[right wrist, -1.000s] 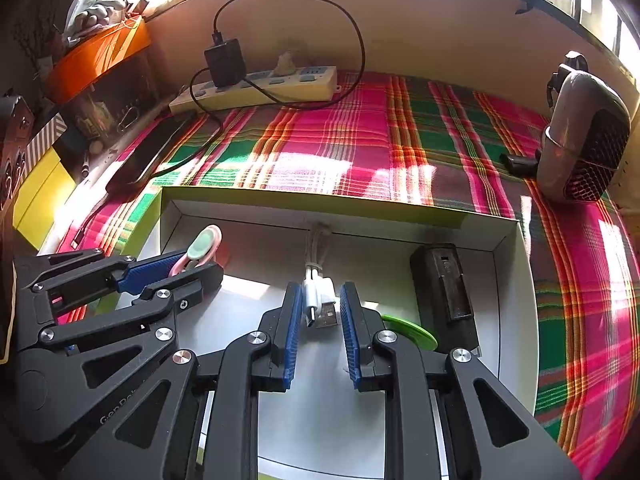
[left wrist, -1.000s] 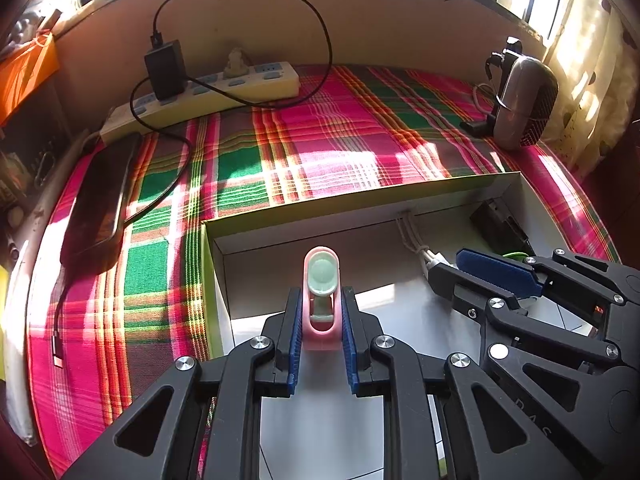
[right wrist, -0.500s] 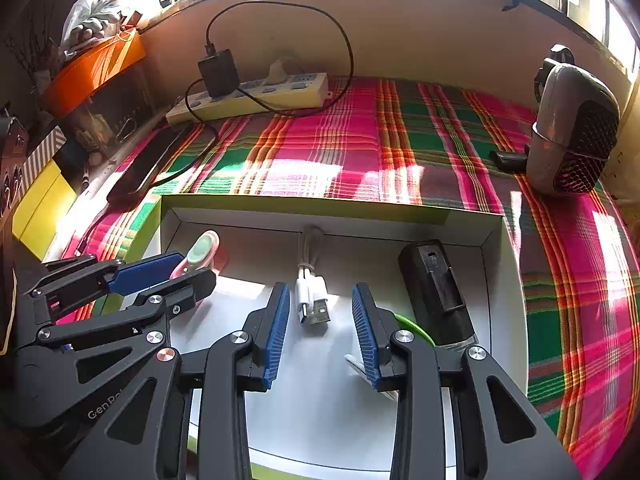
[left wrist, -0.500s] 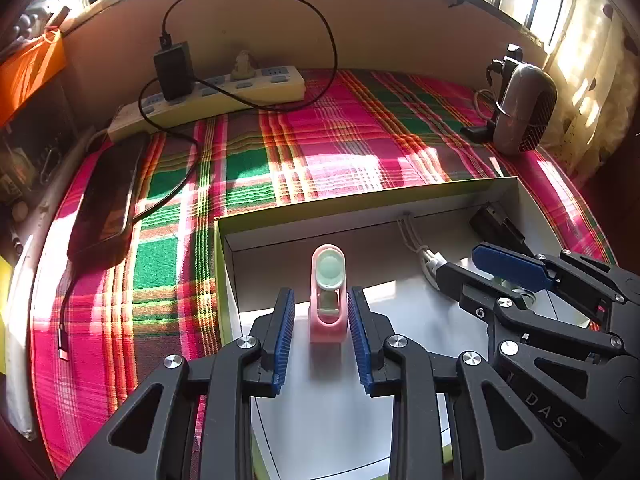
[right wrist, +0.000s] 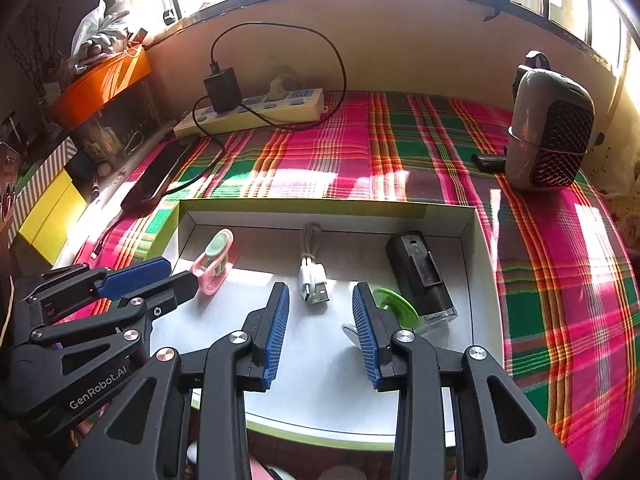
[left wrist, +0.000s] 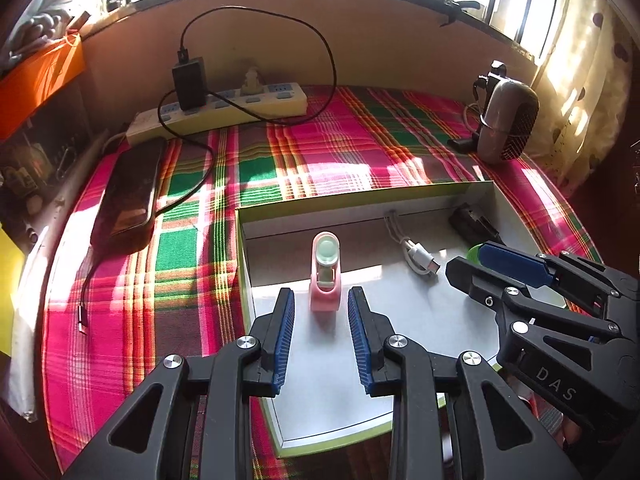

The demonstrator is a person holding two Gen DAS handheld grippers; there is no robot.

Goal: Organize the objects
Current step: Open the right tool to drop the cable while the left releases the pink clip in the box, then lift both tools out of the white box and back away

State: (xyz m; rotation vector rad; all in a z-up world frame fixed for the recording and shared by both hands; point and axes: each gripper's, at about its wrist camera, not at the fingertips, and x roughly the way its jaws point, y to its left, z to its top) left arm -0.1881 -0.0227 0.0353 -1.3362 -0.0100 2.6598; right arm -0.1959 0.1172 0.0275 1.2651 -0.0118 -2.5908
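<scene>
A shallow white box with a green rim [left wrist: 240, 264] [right wrist: 484, 248] lies on the plaid cloth. In it lie a pink clip-like gadget with a pale green disc [left wrist: 326, 276] [right wrist: 214, 260], a bundled white USB cable [left wrist: 418, 258] [right wrist: 312, 280], a black device [right wrist: 422, 276] [left wrist: 472, 224] and a green disc [right wrist: 394, 306]. My left gripper [left wrist: 321, 312] is open just behind the pink gadget, not touching it. My right gripper [right wrist: 321, 308] is open behind the cable's plug, its pads clear of it.
A power strip [left wrist: 224, 108] with a black charger [left wrist: 189, 82] and its looping cord sits at the back. A dark phone [left wrist: 128, 196] lies at left on the cloth. A small grey heater [right wrist: 548, 128] stands at back right. An orange box [right wrist: 100, 84] and a yellow one [right wrist: 48, 220] stand left.
Both grippers have opened and let go: the left released the pink gadget, the right released the cable plug. Both have drawn back and up a little; the objects stay in the box.
</scene>
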